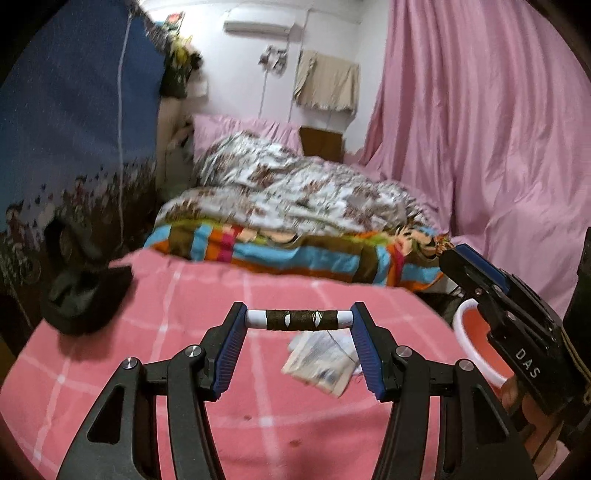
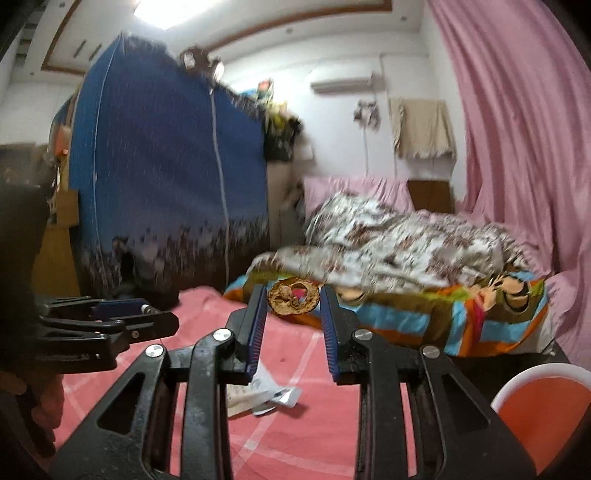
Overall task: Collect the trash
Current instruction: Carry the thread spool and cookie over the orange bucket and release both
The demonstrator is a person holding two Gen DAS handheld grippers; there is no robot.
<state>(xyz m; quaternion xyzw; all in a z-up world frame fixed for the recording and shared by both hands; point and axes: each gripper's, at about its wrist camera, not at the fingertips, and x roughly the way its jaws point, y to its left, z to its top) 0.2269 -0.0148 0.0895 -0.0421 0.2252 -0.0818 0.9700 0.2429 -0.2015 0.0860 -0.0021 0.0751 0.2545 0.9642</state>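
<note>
Both grippers are loaded above the pink checked surface [image 1: 110,369], the left gripper [image 1: 298,319] clamping a thread spool [image 1: 298,319], the right gripper [image 2: 294,297] a walnut shell [image 2: 294,297]; next, seemingly, carrying them to the orange bin [image 2: 546,406] beside it.

A floral quilt [image 1: 295,184] lies on a striped blanket [image 1: 295,254], beside pink curtains [image 1: 480,129] and a blue wardrobe [image 2: 166,177].

This was a bedroom in a home. A bed [image 1: 295,221] lay under a rumpled floral quilt [image 1: 295,184] and a striped blanket [image 1: 280,254], with a pink pillow [image 1: 236,129] at its head. Pink curtains [image 1: 480,129] draped the right side, a wall air conditioner [image 1: 258,26] hung above, and a blue fabric wardrobe [image 2: 166,177] stood left.
</note>
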